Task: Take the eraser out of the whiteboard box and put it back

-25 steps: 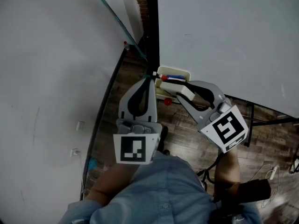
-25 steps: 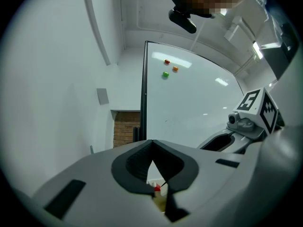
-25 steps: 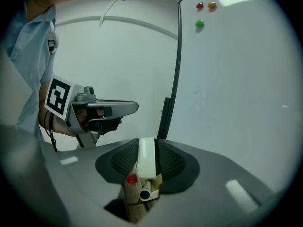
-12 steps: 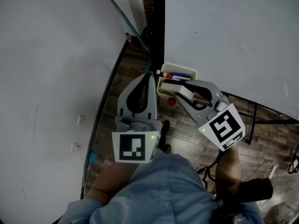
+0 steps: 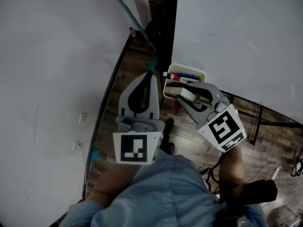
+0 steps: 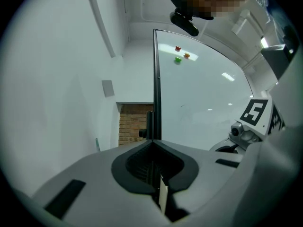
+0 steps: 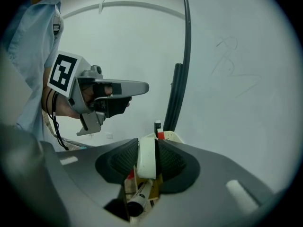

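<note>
My right gripper (image 5: 182, 95) is shut on a white eraser (image 5: 186, 93), just over the cream whiteboard box (image 5: 201, 73) that hangs at the whiteboard's lower edge. In the right gripper view the eraser (image 7: 147, 158) stands on edge between the ribbed pads, and the box (image 7: 174, 136) with markers lies just beyond and below. Red and blue markers (image 5: 182, 77) lie in the box. My left gripper (image 5: 151, 74) is shut with nothing in it, level, to the left of the box near the black board frame (image 5: 166, 27). In the left gripper view the left gripper (image 6: 154, 143) points at that frame.
The whiteboard (image 5: 246, 37) fills the right, a white wall (image 5: 52, 70) the left. A wooden floor (image 5: 189, 134) lies below. Magnets (image 6: 179, 56) stick high on the board. A black stand leg (image 5: 253, 122) crosses the floor at right.
My right gripper has sunk with the eraser toward the box. The left gripper has shifted a little; its jaws stay together.
</note>
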